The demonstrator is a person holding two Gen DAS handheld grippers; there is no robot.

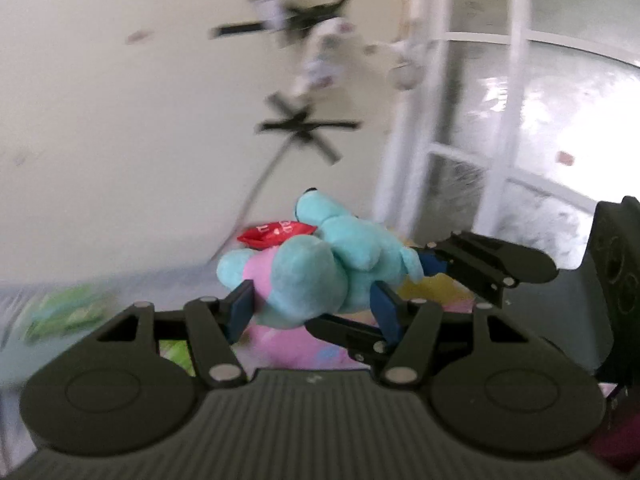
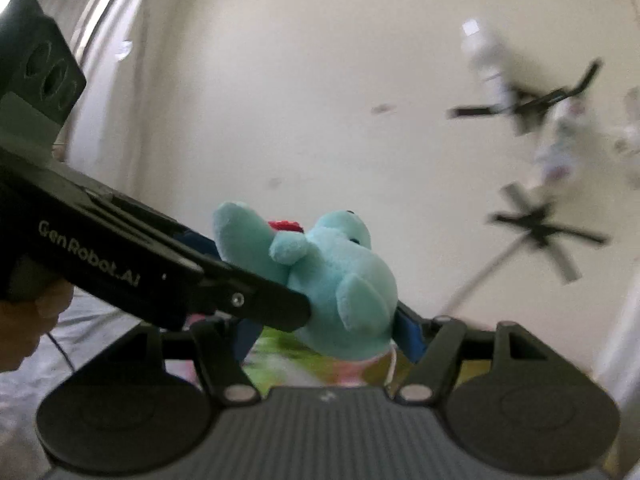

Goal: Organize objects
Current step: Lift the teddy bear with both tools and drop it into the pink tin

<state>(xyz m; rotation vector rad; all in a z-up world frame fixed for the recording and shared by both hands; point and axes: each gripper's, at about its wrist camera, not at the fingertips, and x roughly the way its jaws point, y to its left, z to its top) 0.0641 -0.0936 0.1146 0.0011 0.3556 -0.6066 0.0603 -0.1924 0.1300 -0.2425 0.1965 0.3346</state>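
A turquoise plush toy (image 1: 320,268) with a pink belly and a red tag (image 1: 276,234) hangs in the air between both grippers. My left gripper (image 1: 316,308) is shut on its lower body, blue pads on each side. My right gripper (image 2: 332,336) is shut on its head end (image 2: 344,280). In the left wrist view the right gripper (image 1: 472,264) reaches in from the right onto the toy. In the right wrist view the left gripper (image 2: 168,272) comes in from the left and clamps the toy's leg.
Both views are blurred. A cream wall with black hooks (image 1: 308,126) and hanging items is behind. A white window frame (image 1: 472,120) is at the right. Colourful pink, yellow and green items (image 1: 304,344) lie below the toy on a pale surface.
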